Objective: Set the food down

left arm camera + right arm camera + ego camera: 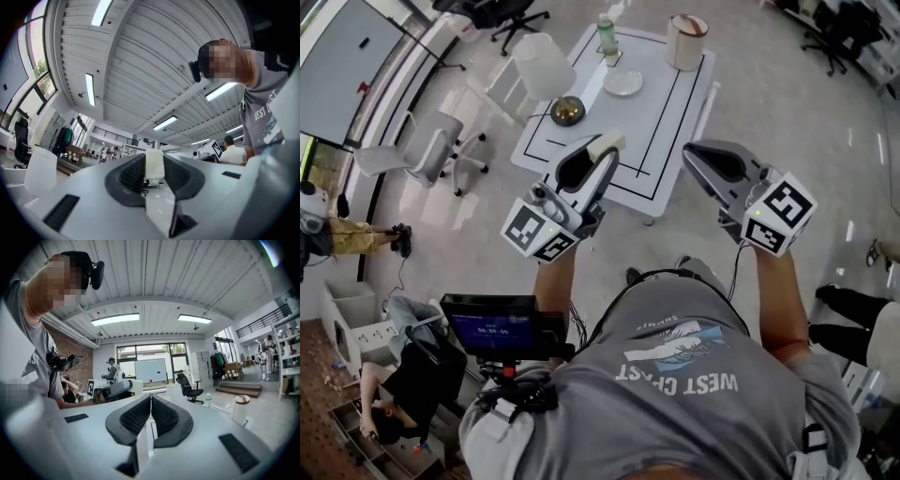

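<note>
food (154, 164): pale cream block, possibly bread | upright | pinched between left tongs (600, 150) tips, held in air

a white table (675, 112) marked with black rectangular lines stands on a pale glossy floor (787, 112). at its far edge stand a clear bottle with a green label (607, 37) and a tall white canister with a brown lid (686, 42). nearer lies a white plate (622, 82), and near the left edge a brass-coloured bowl (567, 111). a white cylinder (542, 64) overlaps that edge; whether it stands on the table or beside it is unclear.
</note>
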### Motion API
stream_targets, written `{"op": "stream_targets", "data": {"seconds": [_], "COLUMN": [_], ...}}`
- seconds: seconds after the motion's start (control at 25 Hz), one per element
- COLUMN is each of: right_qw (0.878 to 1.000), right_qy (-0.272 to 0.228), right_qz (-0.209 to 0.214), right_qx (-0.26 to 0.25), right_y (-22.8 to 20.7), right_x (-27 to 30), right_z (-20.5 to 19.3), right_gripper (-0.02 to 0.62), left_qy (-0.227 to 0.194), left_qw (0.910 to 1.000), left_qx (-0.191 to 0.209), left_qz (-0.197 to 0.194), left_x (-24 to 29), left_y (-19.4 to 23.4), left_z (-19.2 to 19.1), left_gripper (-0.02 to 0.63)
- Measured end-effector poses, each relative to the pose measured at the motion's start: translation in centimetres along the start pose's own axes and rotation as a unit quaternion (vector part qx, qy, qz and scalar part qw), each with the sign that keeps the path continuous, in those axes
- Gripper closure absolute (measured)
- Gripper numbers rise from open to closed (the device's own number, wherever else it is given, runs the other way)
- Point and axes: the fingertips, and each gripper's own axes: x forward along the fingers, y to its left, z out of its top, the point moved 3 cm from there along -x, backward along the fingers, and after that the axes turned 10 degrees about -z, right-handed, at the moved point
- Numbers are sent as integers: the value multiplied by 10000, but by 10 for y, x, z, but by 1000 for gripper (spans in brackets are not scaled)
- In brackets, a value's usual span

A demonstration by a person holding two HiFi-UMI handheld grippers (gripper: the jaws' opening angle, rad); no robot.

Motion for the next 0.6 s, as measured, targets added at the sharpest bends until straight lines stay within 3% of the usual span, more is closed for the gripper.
{"op": "stream_targets", "data": {"seconds": [0.28, 0.44, 0.6], "right_qw": [9995, 9973, 9978], "right_qy": [264, 288, 359], "right_qz": [180, 585, 538], "right_qx": [42, -344, -129], "right_y": [-44, -66, -92], "right_x": [58, 63, 51], "right_z": [1, 7, 18], "right_gripper": [588, 588, 588], "left_qy": [-38, -204, -124], "left_qw": [9990, 9973, 9975], "left_qx": [-141, 62, -25], "left_qz": [422, 707, 694], "left_x": [3, 18, 48], "left_y": [66, 68, 73], "left_z": [-9, -24, -17], "left_gripper": [499, 499, 499]}}
